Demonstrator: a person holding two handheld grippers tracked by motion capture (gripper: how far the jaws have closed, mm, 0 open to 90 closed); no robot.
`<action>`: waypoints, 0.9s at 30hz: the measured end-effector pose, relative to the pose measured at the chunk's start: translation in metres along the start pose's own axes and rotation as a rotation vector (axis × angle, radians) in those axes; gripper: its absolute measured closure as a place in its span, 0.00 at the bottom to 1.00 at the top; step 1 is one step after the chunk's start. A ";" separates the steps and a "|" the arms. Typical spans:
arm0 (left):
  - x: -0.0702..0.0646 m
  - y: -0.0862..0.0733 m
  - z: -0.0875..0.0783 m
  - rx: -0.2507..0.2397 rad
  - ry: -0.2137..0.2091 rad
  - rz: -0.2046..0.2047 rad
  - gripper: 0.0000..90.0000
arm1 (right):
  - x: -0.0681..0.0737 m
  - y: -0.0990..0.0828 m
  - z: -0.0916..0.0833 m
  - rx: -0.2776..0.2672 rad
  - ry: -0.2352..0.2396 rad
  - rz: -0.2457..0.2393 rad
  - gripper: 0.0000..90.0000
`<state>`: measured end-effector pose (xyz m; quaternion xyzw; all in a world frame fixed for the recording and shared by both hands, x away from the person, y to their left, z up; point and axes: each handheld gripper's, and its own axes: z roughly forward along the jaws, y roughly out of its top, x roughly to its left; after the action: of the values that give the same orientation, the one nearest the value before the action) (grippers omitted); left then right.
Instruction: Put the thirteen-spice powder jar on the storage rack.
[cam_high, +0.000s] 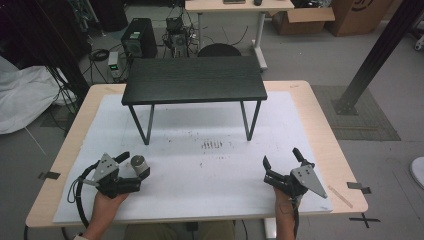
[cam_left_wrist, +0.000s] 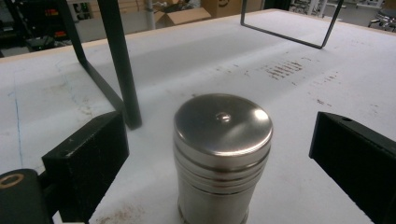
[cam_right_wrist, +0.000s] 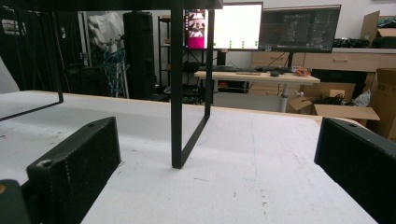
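— Two hand-held grippers rest on the white surface (cam_high: 200, 170); where is the steel canister (cam_high: 138, 162)?

— Upright between the left hand-held gripper's (cam_high: 134, 166) open jaws, untouched. The right hand-held gripper (cam_high: 281, 159) gapes empty.

— Risk?

— An off-centre squeeze could tip it.

— Views?

— Left gripper view reveals gaps beside the canister's lid (cam_left_wrist: 223, 122); from above, they blur.

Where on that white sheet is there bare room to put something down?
The widest free patch lies between the left gripper and the right gripper. Under the small black table is bare too, between its legs. The metal canister crowds the left gripper's corner.
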<state>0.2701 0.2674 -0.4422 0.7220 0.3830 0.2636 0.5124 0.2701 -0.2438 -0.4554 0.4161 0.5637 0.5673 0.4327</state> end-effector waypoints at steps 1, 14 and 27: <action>0.000 0.000 0.000 0.000 -0.003 -0.001 0.07 | 0.000 0.000 0.000 0.000 0.000 0.000 0.00; 0.002 -0.003 -0.001 -0.022 -0.024 -0.019 0.20 | 0.000 0.000 0.000 0.000 0.001 0.000 0.00; 0.002 -0.004 -0.001 -0.028 -0.037 -0.013 0.33 | 0.000 0.000 0.000 0.001 0.001 0.001 0.00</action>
<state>0.2697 0.2700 -0.4456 0.7171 0.3745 0.2521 0.5310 0.2702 -0.2438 -0.4553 0.4165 0.5639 0.5675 0.4319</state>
